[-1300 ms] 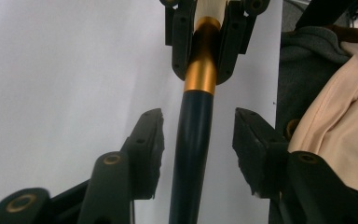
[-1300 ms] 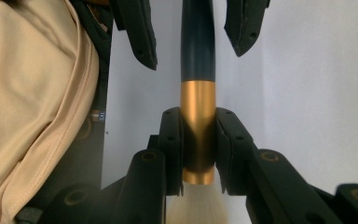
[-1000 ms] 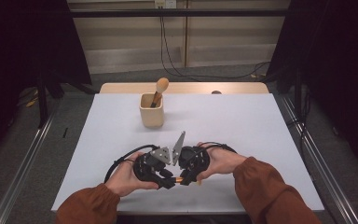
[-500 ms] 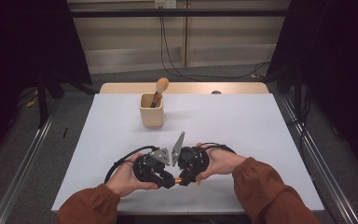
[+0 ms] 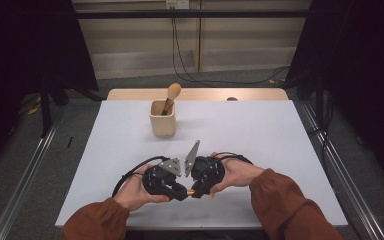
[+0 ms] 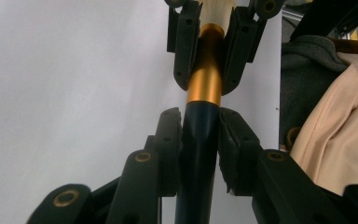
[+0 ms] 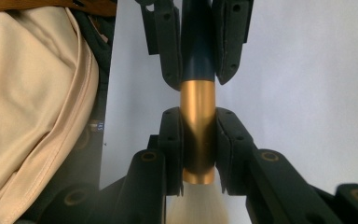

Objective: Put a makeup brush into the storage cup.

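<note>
White table (image 5: 280, 150) — dark room (cables behind)

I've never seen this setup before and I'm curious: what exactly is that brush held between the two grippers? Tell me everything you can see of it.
The brush looks like a makeup brush: a dark, glossy handle, a shiny gold metal collar and pale, soft bristles. It lies roughly level, low over the near part of the white table, spanning the gap between both grippers. The left gripper is shut on the dark handle, its jaws having just been closing; the right gripper is shut on the gold collar, next to the bristles.
</note>
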Action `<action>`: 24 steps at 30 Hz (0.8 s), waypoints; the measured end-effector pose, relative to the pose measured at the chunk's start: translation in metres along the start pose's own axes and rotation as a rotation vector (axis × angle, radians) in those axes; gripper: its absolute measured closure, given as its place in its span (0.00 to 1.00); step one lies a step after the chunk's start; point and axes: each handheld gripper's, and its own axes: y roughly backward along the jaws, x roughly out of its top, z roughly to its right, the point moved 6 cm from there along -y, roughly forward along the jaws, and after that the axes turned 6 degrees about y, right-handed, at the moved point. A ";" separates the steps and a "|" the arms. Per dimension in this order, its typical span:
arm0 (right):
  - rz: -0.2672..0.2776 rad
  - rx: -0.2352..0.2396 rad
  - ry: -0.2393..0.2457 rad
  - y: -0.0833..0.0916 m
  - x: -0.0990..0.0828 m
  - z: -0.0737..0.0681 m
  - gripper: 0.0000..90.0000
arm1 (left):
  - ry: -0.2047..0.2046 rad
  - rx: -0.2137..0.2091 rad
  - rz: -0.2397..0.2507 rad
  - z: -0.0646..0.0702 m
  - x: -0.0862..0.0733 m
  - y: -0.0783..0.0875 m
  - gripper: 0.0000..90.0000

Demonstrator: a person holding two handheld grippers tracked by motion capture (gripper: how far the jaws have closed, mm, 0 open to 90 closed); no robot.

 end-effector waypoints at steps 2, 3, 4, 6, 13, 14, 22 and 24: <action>-0.012 0.001 -0.006 0.000 -0.001 -0.001 0.83 | -0.011 0.008 -0.006 0.000 0.000 -0.001 0.80; -0.013 -0.002 -0.008 0.000 -0.001 -0.001 0.83 | -0.014 0.005 -0.011 0.000 0.000 -0.001 0.80; -0.006 0.000 -0.003 0.000 -0.001 0.000 0.83 | -0.011 0.000 -0.010 0.001 -0.001 -0.001 0.81; -0.007 -0.002 -0.004 0.001 -0.001 0.000 0.82 | -0.015 0.001 -0.002 0.001 0.000 -0.001 0.82; 0.007 0.000 0.012 0.001 0.000 0.001 0.81 | -0.002 -0.012 -0.002 0.002 -0.001 0.000 0.83; 0.006 0.003 0.000 0.001 0.000 0.000 0.80 | -0.002 -0.011 0.002 0.002 0.000 0.000 0.83; 0.025 -0.009 -0.010 0.004 -0.002 0.001 0.60 | 0.011 -0.007 0.005 0.001 -0.002 0.002 0.83; 0.033 -0.020 -0.019 0.005 -0.002 0.002 0.56 | 0.018 -0.003 0.008 0.000 -0.002 0.003 0.83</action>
